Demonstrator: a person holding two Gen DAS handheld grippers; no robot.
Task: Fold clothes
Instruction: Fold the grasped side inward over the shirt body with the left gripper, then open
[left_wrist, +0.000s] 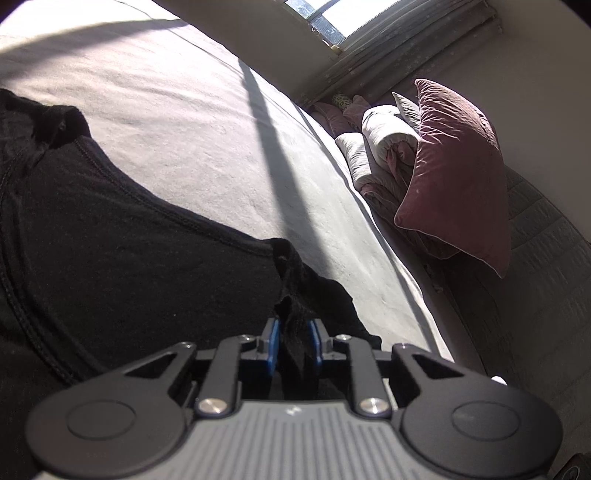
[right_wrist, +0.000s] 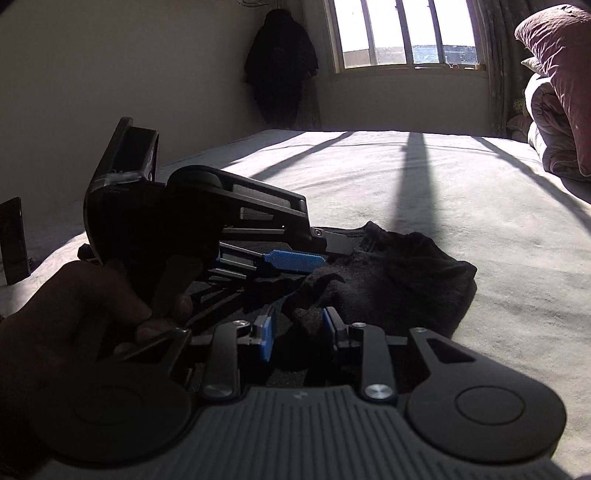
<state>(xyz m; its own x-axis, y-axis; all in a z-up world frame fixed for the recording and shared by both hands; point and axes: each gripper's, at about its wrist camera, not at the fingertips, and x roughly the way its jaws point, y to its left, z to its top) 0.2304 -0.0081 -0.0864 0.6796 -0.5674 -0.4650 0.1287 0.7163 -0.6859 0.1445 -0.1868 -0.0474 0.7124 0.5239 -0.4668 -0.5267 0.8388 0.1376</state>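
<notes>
Lying across a pale bed sheet (left_wrist: 177, 122) is a black garment (left_wrist: 110, 229), flat over most of its spread and bunched at the end nearest the grippers. A stitched seam is seen curving across the cloth in the left wrist view.

The left gripper (left_wrist: 294, 343) is found clamped on a gathered fold of the garment; black cloth fills the narrow gap between its blue pads (left_wrist: 274, 345), and the fold rises slightly from the sheet at the grip. In the right wrist view the same gripper (right_wrist: 314, 258) is seen from the side, tilted downward, one blue pad (right_wrist: 295, 261) exposed above the cloth, and it is held by a hand (right_wrist: 74, 317) in shadow.

The right gripper (right_wrist: 299, 332) is noted just beside the left, its fingers partly apart. A crumpled lobe of the garment (right_wrist: 388, 280) lies between and ahead of its pads (right_wrist: 266, 338); whether the pads press on it cannot be told, as the area is dark.

Bars of shadow cross the sunlit sheet. A rolled quilt (left_wrist: 384, 147) and a maroon pillow (left_wrist: 454, 170) are stacked at the far right edge of the bed. A window (right_wrist: 402, 33) is recorded on the far wall, with a dark coat (right_wrist: 280, 66) hanging in the corner.
</notes>
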